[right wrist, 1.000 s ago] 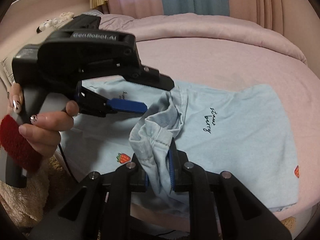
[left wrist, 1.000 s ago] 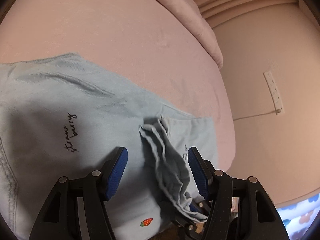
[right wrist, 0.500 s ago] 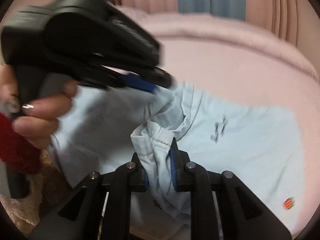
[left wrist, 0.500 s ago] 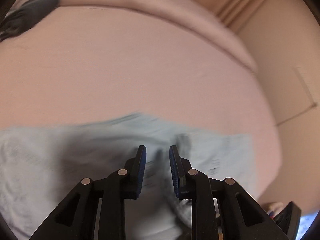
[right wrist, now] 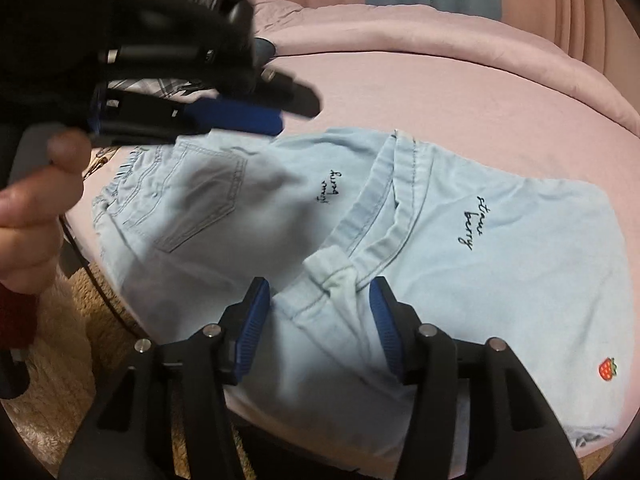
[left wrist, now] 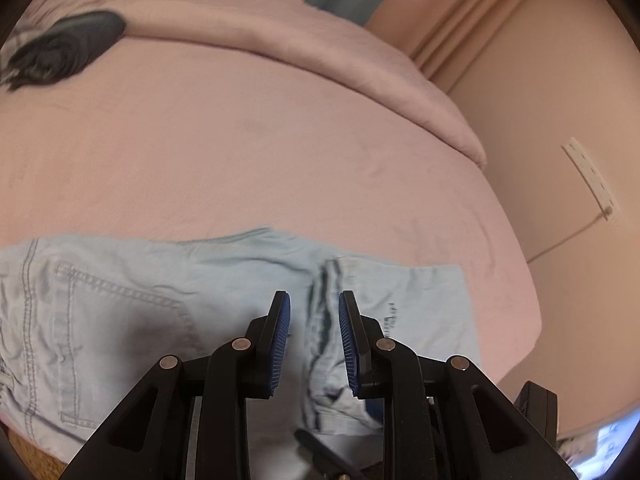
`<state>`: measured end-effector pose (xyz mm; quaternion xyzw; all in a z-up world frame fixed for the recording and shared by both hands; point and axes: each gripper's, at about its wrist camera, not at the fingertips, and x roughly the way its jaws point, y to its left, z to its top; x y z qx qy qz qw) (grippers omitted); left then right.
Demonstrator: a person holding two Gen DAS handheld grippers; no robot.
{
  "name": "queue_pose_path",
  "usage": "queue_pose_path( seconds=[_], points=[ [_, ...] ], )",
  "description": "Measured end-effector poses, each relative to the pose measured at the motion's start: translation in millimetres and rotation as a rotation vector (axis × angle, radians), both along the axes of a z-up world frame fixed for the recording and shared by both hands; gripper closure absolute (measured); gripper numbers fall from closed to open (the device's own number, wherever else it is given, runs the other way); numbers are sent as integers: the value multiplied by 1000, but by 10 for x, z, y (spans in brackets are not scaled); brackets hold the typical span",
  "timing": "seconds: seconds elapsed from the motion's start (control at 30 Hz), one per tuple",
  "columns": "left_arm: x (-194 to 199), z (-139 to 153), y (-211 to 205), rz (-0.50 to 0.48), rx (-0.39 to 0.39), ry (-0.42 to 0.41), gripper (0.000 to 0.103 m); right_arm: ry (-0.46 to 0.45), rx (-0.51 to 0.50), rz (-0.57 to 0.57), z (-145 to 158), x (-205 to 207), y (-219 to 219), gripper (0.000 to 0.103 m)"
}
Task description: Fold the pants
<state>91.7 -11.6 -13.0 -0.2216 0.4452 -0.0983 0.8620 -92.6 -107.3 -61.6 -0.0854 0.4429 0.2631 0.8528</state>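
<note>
While the right gripper (right wrist: 318,320) jaws open around the pants (right wrist: 460,280), the left gripper (left wrist: 314,340) stands narrowly open, empty.

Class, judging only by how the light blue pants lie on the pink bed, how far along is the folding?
Done: the pants lie doubled, both "strawberry" scripts showing. In hand: the right gripper is opening, the bunched fold between its pads; the left gripper hangs above the cloth, gripping nothing. Left: flattening the raised seam ridge, then any further fold.
</note>
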Motion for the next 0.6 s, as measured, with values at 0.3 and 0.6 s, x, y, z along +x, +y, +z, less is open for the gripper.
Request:
queue_pose_path(
  seconds=[0.3,0.6],
  points=[
    [61,-294,-591,-174,52,69,81,-34,134,-217,395,-213,-903,50],
    [-274,-647,-640,-102,157,99,89,31,85,-387,95,-73,-1368,58]
  ],
)
